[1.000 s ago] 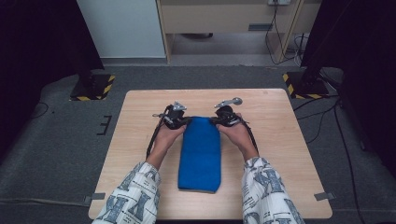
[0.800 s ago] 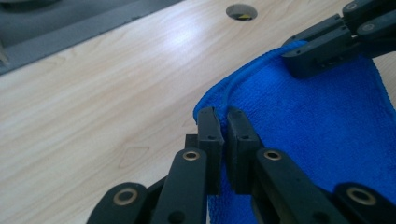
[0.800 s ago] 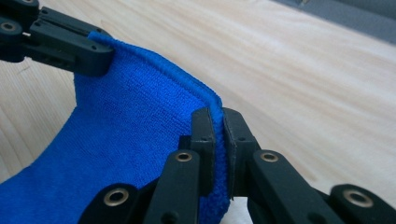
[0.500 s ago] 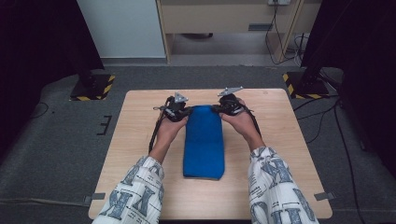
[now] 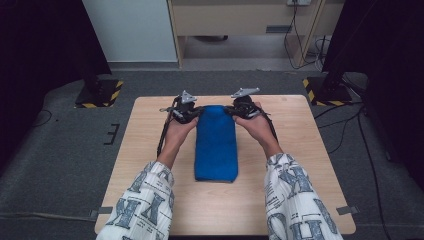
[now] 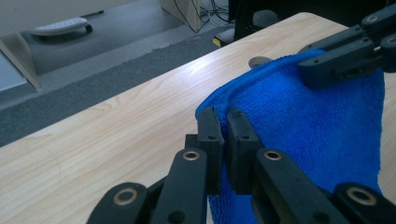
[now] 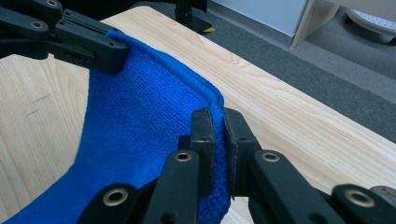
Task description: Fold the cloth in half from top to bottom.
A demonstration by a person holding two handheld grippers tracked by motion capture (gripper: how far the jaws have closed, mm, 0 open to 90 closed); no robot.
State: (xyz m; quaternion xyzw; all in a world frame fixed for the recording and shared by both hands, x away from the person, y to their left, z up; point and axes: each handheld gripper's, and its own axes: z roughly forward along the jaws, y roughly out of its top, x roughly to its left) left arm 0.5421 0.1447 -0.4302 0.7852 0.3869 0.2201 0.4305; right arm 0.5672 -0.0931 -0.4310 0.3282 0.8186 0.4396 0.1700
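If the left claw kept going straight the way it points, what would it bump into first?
Probably the right claw: it sits straight ahead, pinching the far corner of the same blue fluffy cloth the left claw holds. Depth is hard to judge.

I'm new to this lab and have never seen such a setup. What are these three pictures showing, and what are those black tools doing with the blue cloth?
No robot here: a person in patterned sleeves holds a hand-operated two-jaw tool in each hand. The high view looks down on a wooden table from above the person's side. There the left gripper and the right gripper sit at the far corners of a folded blue towel. The other two pictures come from small cameras riding on each gripper, looking along its black jaws. In the left gripper view the jaws are shut on one corner of the towel's edge; in the right gripper view the jaws pinch the other corner. That far end is raised off the table, while the near end lies flat.
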